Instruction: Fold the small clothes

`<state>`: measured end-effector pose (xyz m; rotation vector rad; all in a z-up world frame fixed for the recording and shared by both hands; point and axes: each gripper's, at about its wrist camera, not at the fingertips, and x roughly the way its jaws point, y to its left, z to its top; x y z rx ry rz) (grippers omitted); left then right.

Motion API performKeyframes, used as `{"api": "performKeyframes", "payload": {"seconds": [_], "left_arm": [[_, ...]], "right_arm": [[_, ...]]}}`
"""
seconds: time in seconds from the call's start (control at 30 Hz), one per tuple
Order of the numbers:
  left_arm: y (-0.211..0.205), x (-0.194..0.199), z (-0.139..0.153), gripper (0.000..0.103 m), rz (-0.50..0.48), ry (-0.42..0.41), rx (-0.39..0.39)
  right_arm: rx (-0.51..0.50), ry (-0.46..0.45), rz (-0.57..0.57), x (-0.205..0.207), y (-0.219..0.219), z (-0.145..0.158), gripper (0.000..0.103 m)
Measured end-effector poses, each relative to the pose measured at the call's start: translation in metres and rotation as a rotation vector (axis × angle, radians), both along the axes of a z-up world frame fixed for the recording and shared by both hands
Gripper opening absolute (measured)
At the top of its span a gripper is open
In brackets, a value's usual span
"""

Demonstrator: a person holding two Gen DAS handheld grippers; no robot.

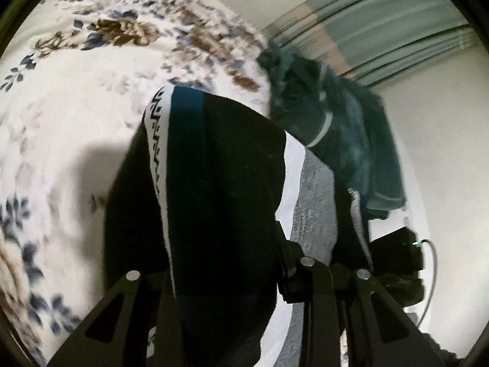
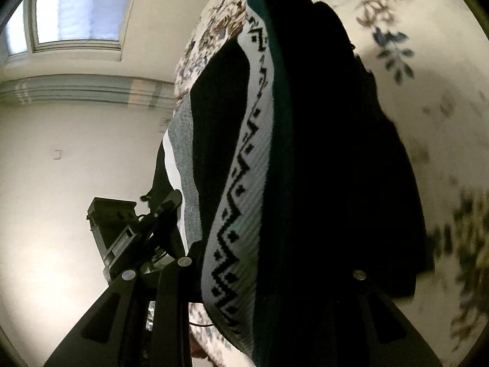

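Knitwear hangs limp over the floral bedspread (image 1: 76,116): the dark garment (image 1: 220,183) looks soft, light and floppy. Left gripper (image 1: 232,278) and right gripper (image 2: 275,272) each pinch it, jaws narrowed; its white patterned band (image 2: 244,208) seems the firmest edge to hold.

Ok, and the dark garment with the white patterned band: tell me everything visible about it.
The dark garment is a soft knit, mostly black, with a teal stripe beside a white ribbed band carrying a black zigzag and diamond pattern. It hangs draped and bunched in front of both cameras, lifted above the floral bedspread, not laid flat. It fills the space between each gripper's fingers and hides the tips, so both seem to grip it. A grey textured patch shows beside it.
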<state>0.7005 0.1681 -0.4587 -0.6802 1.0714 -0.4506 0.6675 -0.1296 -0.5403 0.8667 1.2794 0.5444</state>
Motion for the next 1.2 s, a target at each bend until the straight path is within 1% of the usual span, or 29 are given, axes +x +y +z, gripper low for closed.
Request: {"api": "performKeyframes", "payload": {"seconds": [0.03,0.07,0.1,0.13,0.17,0.2,0.23,0.27,0.3,0.33,0.37,0.4,0.43,0.47,0.5,0.53,0.6,0.63,0.7,0.73,0.77,0.83,0.97,1.0,1.03,1.07,1.1,1.17,1.2], "left_arm": [[-0.002,0.009,-0.005,0.031,-0.007,0.023,0.023],[-0.001,0.013,-0.011,0.032,-0.014,0.048,0.054],[-0.002,0.015,-0.014,0.037,-0.016,0.063,0.074],[-0.002,0.016,-0.014,0.047,-0.010,0.068,0.091],[-0.002,0.014,-0.013,0.054,0.000,0.072,0.134],[-0.002,0.011,-0.009,0.065,0.014,0.070,0.180],[0.000,0.008,-0.005,0.071,0.037,0.057,0.228],[0.001,0.004,0.001,0.072,0.063,0.034,0.279],[0.002,-0.002,0.008,0.073,0.089,-0.001,0.311],[0.002,-0.009,0.014,0.077,0.112,-0.034,0.350],[0.000,-0.015,0.022,0.083,0.130,-0.060,0.415],[-0.004,-0.022,0.028,0.098,0.135,-0.082,0.469],[-0.007,-0.026,0.032,0.103,0.139,-0.096,0.513],[-0.011,-0.033,0.037,0.103,0.141,-0.109,0.564],[-0.017,-0.039,0.041,0.103,0.137,-0.113,0.618],[-0.023,-0.047,0.044,0.103,0.132,-0.107,0.663],[-0.029,-0.055,0.047,0.103,0.122,-0.090,0.694],[-0.034,-0.064,0.051,0.103,0.115,-0.082,0.707],[-0.042,-0.079,0.062,0.103,0.102,-0.077,0.730],[-0.046,-0.084,0.068,0.103,0.097,-0.075,0.741],[-0.050,-0.096,0.079,0.103,0.092,-0.079,0.749],[-0.056,-0.109,0.096,0.103,0.086,-0.087,0.741],[-0.062,-0.146,0.143,0.103,0.093,-0.109,0.734],[-0.063,-0.156,0.156,0.103,0.097,-0.113,0.728],[-0.063,-0.165,0.168,0.103,0.099,-0.116,0.723],[-0.064,-0.177,0.185,0.103,0.108,-0.120,0.727],[-0.064,-0.184,0.196,0.103,0.114,-0.125,0.726],[-0.064,-0.204,0.224,0.103,0.128,-0.148,0.728],[-0.065,-0.217,0.241,0.103,0.140,-0.160,0.734]], "right_arm": [[-0.022,0.004,0.010,0.010,0.004,-0.005,0.031],[-0.050,0.008,0.020,0.016,0.009,-0.010,0.031],[-0.067,0.014,0.030,0.021,0.012,-0.011,0.031],[-0.081,0.028,0.037,0.024,0.014,-0.015,0.032],[-0.098,0.037,0.041,0.025,0.016,-0.016,0.037],[-0.121,0.042,0.049,0.021,0.016,-0.013,0.039],[-0.171,0.056,0.051,0.019,0.018,-0.010,0.047],[-0.222,0.062,0.055,0.027,0.015,-0.002,0.055],[-0.288,0.056,0.060,0.040,0.021,0.003,0.059],[-0.407,0.038,0.060,0.037,0.024,0.012,0.069],[-0.498,0.035,0.055,0.033,0.024,0.016,0.076],[-0.558,0.035,0.046,0.036,0.012,0.023,0.078],[-0.664,0.018,0.027,0.028,0.016,0.031,0.084],[-0.740,0.006,0.022,0.022,0.020,0.037,0.095],[-0.801,0.004,0.019,0.029,0.011,0.052,0.100],[-0.857,-0.001,0.015,0.013,0.004,0.057,0.103],[-0.965,-0.005,-0.001,-0.014,0.004,0.071,0.103],[-0.984,-0.006,-0.005,-0.030,0.007,0.084,0.103],[-1.039,-0.018,-0.018,-0.053,0.010,0.098,0.103],[-1.053,-0.024,-0.025,-0.071,0.001,0.096,0.103],[-1.070,-0.038,-0.036,-0.083,0.003,0.108,0.103],[-1.094,-0.056,-0.052,-0.094,0.019,0.133,0.103],[-1.101,-0.098,-0.099,-0.144,0.022,0.196,0.103],[-1.098,-0.105,-0.104,-0.152,0.023,0.207,0.103],[-1.094,-0.117,-0.117,-0.166,0.023,0.227,0.103],[-1.095,-0.130,-0.126,-0.178,0.023,0.243,0.103],[-1.096,-0.140,-0.137,-0.188,0.022,0.258,0.103],[-1.091,-0.171,-0.160,-0.214,0.023,0.295,0.103],[-1.088,-0.179,-0.166,-0.224,0.021,0.308,0.103]]}}
